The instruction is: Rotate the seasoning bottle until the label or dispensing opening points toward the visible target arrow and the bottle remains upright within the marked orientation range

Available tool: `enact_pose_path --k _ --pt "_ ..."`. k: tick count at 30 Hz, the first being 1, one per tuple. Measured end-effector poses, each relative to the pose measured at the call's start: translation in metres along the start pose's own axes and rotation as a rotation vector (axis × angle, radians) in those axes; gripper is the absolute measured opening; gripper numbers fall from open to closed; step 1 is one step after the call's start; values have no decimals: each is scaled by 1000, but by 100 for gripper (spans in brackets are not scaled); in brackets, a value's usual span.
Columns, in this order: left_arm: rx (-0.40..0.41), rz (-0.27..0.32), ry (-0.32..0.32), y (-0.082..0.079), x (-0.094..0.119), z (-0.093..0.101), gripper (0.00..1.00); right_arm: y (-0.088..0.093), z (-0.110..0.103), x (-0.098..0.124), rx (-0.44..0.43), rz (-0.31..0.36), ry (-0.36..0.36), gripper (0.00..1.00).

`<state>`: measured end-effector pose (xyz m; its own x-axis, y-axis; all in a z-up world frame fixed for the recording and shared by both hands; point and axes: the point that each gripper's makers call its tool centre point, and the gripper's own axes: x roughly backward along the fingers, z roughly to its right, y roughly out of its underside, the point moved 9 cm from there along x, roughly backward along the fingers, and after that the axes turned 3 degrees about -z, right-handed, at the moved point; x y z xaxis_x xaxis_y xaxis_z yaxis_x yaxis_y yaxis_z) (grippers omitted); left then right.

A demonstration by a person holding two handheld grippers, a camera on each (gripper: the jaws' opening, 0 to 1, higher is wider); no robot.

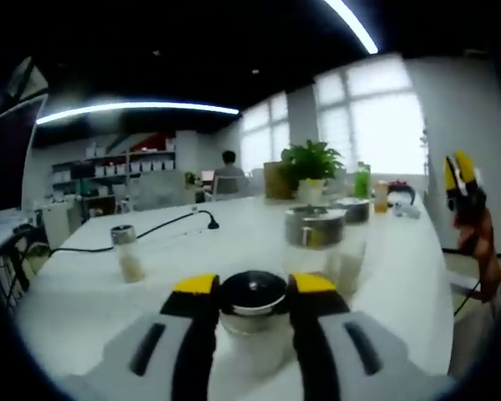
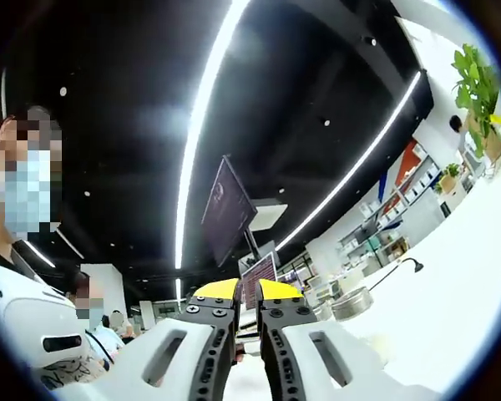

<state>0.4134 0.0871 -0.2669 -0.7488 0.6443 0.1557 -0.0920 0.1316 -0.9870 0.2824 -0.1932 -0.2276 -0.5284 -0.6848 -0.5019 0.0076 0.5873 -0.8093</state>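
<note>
A clear seasoning bottle [image 1: 252, 311] with a dark metal cap stands upright on the white table [image 1: 83, 292], right in front of the camera in the left gripper view. My left gripper [image 1: 255, 286] is shut on it, its yellow-tipped jaws pressing the cap from both sides. Its label and opening are hidden from me. My right gripper [image 2: 248, 291] is tilted up towards the ceiling, jaws nearly together with nothing between them. It also appears as the right gripper [image 1: 461, 180], raised beyond the table's right edge.
A small shaker [image 1: 127, 252] stands to the left, and two metal-lidded jars [image 1: 315, 230] stand behind the bottle. A black cable [image 1: 163, 224], a potted plant [image 1: 309, 163] and a green bottle [image 1: 363, 180] lie farther back. A masked person [image 2: 25, 251] stands close on the left.
</note>
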Motion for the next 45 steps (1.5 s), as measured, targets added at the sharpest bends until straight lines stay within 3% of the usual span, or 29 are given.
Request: enact_pose_path --k 9,14,24,30,35,37,41,42,45 --pt "-29 34 171 2 -1 -10 35 12 -6 -11 -70 -24 -70 4" --pt "6 41 277 5 -3 -19 34 15 -7 -12 -92 -18 -91 2" --pt "-33 63 408 6 -7 -29 34 13 -5 -10 -104 -10 -101 0" --pt "-44 43 472 3 -10 -38 34 14 -6 -12 -99 -12 -111 0" --pt "-81 -8 443 0 -9 -33 35 17 -6 -15 -113 -5 -112 5" --pt "-114 -51 377 2 -4 -37 40 17 -4 -15 -94 -9 -88 8" --pt "-55 9 307 -1 10 -30 47 18 1 -14 -86 -12 -67 8" --pt "-39 37 307 -4 9 -39 47 18 2 -13 -91 -9 -65 8" --pt "-55 68 336 -8 21 -35 46 18 4 -13 -93 -11 -57 8"
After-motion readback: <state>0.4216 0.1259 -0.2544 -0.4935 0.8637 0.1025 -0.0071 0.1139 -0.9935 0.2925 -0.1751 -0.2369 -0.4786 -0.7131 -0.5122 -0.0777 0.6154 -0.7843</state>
